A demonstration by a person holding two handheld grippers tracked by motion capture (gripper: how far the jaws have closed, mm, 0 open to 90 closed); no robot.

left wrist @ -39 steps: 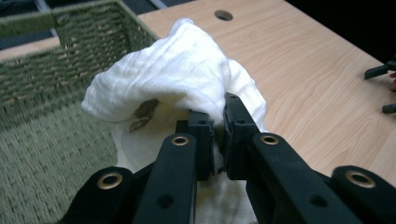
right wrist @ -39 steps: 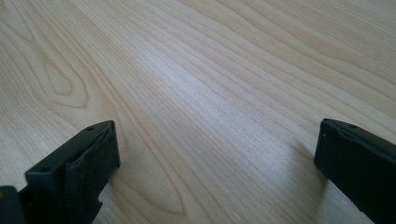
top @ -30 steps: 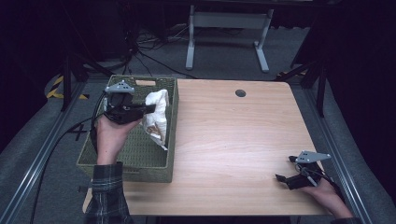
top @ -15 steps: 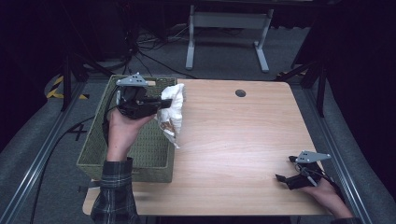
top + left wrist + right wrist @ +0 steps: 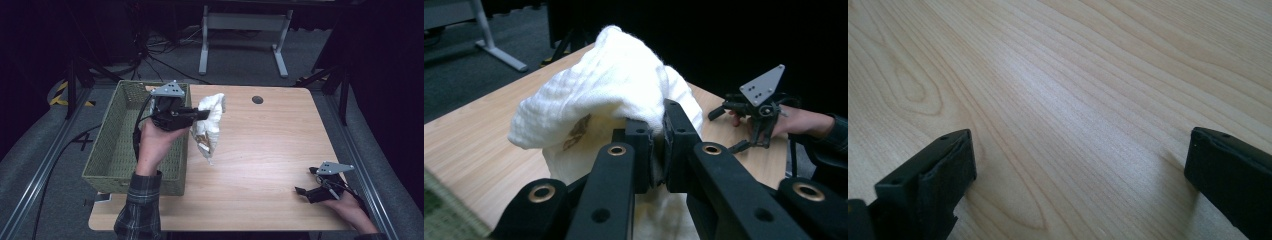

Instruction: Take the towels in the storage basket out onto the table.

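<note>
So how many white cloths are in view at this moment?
1. The white cloth hangs from the left gripper just past the green basket, over the table. The basket wall may hide more.

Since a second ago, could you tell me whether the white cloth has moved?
Yes. The white cloth, clamped in the left gripper, has shifted from over the basket out over the table.

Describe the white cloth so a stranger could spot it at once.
Start at the wooden table and find the green woven basket at its left end. Just right of the basket's rim, the left gripper is shut on the white cloth, which hangs crumpled above the tabletop. It is the one soft white thing, with a brown mark.
</note>
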